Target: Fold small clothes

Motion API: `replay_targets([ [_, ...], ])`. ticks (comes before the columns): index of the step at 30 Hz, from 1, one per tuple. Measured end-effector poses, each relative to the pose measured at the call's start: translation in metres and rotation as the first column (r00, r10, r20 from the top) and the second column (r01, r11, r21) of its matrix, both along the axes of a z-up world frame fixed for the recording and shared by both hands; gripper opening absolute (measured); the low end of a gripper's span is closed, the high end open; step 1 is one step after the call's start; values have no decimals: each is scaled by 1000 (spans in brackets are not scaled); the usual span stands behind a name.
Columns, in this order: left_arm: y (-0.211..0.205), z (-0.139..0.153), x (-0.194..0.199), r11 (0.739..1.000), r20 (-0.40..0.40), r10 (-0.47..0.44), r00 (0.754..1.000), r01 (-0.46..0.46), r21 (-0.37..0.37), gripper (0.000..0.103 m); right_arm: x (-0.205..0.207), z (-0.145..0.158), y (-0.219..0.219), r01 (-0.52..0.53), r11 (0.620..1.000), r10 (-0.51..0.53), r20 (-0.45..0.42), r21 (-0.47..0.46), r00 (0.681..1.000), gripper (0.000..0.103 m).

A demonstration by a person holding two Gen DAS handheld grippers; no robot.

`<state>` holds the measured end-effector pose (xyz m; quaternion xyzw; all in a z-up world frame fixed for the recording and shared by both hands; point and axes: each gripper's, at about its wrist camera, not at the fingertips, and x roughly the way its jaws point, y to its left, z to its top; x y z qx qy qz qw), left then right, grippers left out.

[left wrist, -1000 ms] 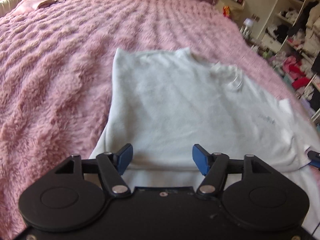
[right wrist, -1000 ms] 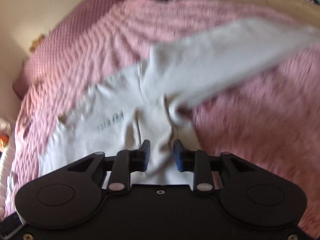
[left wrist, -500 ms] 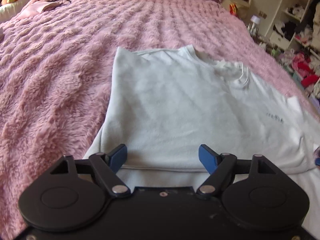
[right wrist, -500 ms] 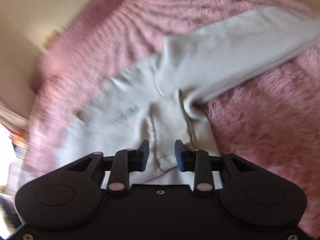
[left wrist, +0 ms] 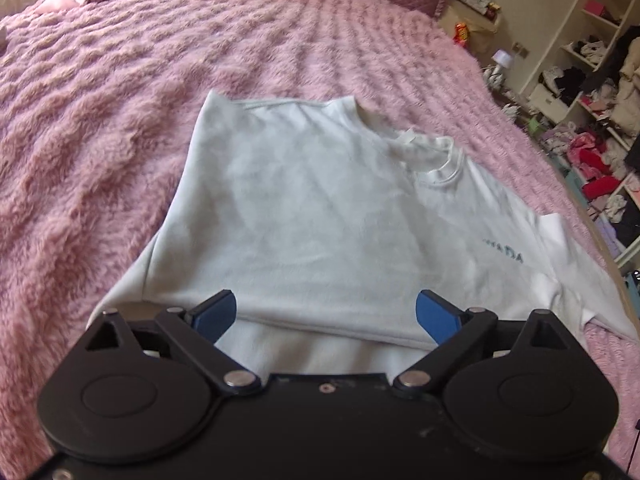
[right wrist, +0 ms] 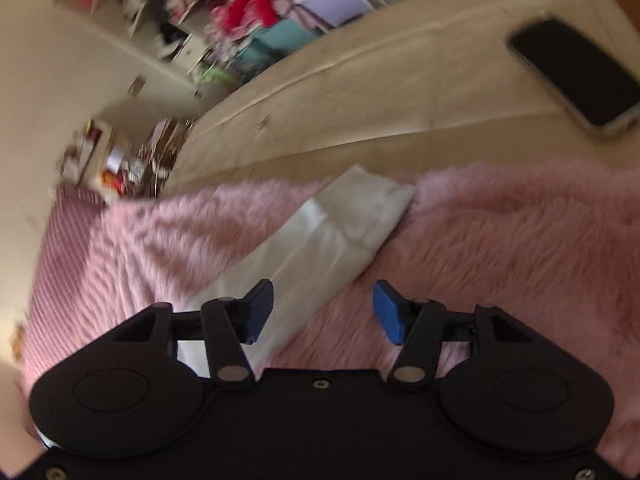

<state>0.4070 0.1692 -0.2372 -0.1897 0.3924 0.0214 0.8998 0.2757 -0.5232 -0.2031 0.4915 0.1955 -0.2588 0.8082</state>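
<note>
Right hand-held gripper now beside phone

Pale grey sweatshirt, left side folded in, sleeve stretched out flat

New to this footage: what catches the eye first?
A pale sweatshirt lies spread on the fluffy pink bedspread, one side folded over its front. In the right wrist view its sleeve stretches toward the bed's edge, where a dark phone lies on the beige ledge.
</note>
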Motion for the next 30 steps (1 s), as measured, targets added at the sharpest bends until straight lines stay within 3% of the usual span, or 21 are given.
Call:
replay_targets([
  [9,13,-3,-4,999,-34,33,999,-33,-5,103,33,-28,-17,102,995,-103,18,17,995,53],
  [11,15,-4,-9,999,-31,48,998,-49,-4,103,30,-33,-24,141,989,-143,36,44,989,41],
  [13,17,-7,-12,999,-41,47,998,-48,-9,103,28,-34,-26,162,985,-164,29,54,986,14],
  [14,17,-8,-13,999,-45,47,998,-48,-14,103,28,-32,-25,153,987,-155,29,45,988,9],
  [18,19,-8,-18,999,-39,39,998,-40,-28,103,30,-5,-17,108,993,-105,53,-54,993,7],
  [23,23,0,-22,999,-6,32,999,-32,-32,103,38,55,22,-29,995,47,191,-95,980,7],
  [25,27,4,-24,998,10,35,999,-35,-53,103,46,87,58,-114,981,154,264,-160,952,7],
  [27,30,7,-27,997,18,39,999,-37,-74,103,55,117,105,-221,946,290,316,-236,903,7],
  [30,37,11,-36,995,38,40,998,-36,-95,103,71,148,186,-393,877,476,387,-276,789,7],
])
